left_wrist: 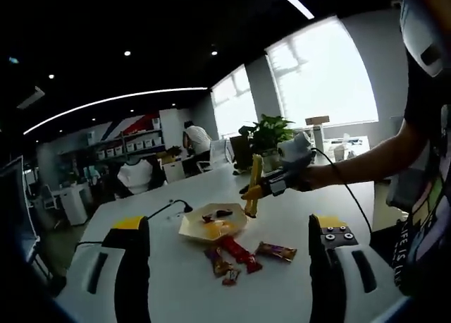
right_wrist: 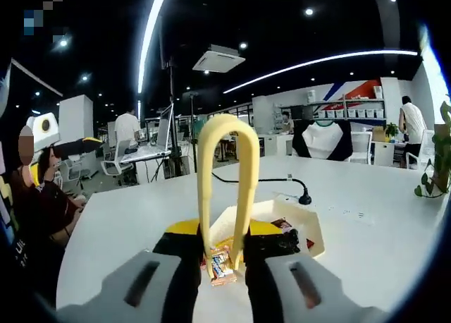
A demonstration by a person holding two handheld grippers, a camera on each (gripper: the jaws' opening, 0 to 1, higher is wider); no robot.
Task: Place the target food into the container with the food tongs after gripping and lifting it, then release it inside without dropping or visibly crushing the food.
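The left hand-held gripper is standing with its jaws wide apart and nothing between them. Ahead of it on the white table, three wrapped snack bars are lying in red, brown and gold wrappers, just short of a pale shallow container with some food inside. The right hand-held gripper is squeezing a pair of yellow tongs, looped end away from it. The tong tips are pinching one small wrapped bar, which is sitting just before the container's near edge.
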